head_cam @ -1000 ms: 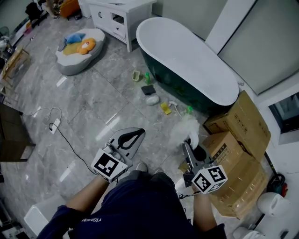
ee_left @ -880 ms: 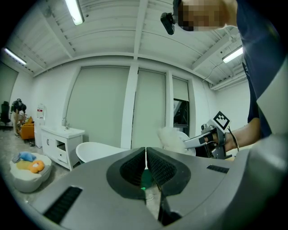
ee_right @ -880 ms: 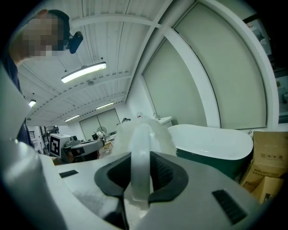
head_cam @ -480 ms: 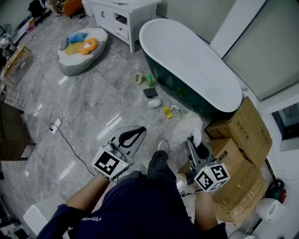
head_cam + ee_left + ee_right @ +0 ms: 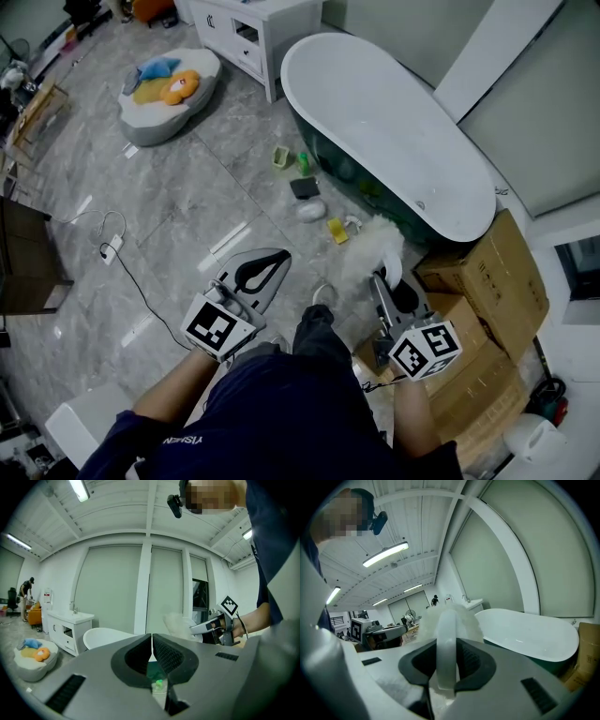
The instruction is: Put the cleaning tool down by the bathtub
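Floor tiles [image 5: 178,206] by the bathtub [image 5: 394,131] were littered with bottles [image 5: 302,163]. The brush [image 5: 370,248], clamped in the right gripper [image 5: 381,279], was pointed lengthwise toward twelve o'clock. The left gripper [image 5: 267,265] was closed, empty.

The grey marbled floor [image 5: 178,202] carries the white bathtub [image 5: 384,131]. Along the tub's near side lie a pale green container [image 5: 278,157], a green bottle [image 5: 303,164], a black pad [image 5: 303,187], a whitish lump [image 5: 310,210], perhaps a sponge, and a yellow piece [image 5: 336,231]. Cardboard boxes [image 5: 487,281] stand at the tub's lower end and a white cabinet [image 5: 258,28] at its upper end.
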Action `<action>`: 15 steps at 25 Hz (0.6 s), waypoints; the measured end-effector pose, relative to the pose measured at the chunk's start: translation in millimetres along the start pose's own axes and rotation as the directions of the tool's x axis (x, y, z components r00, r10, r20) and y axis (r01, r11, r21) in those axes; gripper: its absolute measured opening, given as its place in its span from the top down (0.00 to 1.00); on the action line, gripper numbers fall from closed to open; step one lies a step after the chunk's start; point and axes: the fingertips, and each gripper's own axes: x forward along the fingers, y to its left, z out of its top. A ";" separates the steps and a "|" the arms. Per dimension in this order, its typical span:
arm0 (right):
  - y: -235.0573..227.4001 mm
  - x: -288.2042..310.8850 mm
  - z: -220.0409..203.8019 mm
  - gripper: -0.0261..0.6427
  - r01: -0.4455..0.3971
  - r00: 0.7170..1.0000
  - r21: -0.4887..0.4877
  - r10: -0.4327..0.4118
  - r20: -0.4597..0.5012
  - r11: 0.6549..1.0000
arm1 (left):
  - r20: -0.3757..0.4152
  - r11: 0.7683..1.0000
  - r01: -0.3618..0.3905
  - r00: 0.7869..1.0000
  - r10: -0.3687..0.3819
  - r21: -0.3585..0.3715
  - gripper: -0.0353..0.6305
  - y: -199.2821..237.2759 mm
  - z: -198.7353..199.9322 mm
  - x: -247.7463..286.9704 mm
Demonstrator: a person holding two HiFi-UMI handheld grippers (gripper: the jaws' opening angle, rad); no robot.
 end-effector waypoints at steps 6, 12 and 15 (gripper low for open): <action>-50.8 38.5 24.5 0.83 -0.039 0.998 0.012 0.040 -0.042 0.999 | -0.035 0.999 -0.044 0.998 0.043 -0.032 0.90 24.6 3.5 54.8; -104.9 79.4 44.1 0.83 -0.071 0.994 0.007 0.071 -0.078 0.997 | -0.074 0.994 -0.091 0.993 0.087 -0.052 0.90 50.9 0.4 109.5; -131.6 102.1 53.2 0.83 -0.086 0.992 0.010 0.087 -0.093 0.996 | -0.092 0.992 -0.117 0.989 0.112 -0.055 0.90 66.7 -1.0 135.4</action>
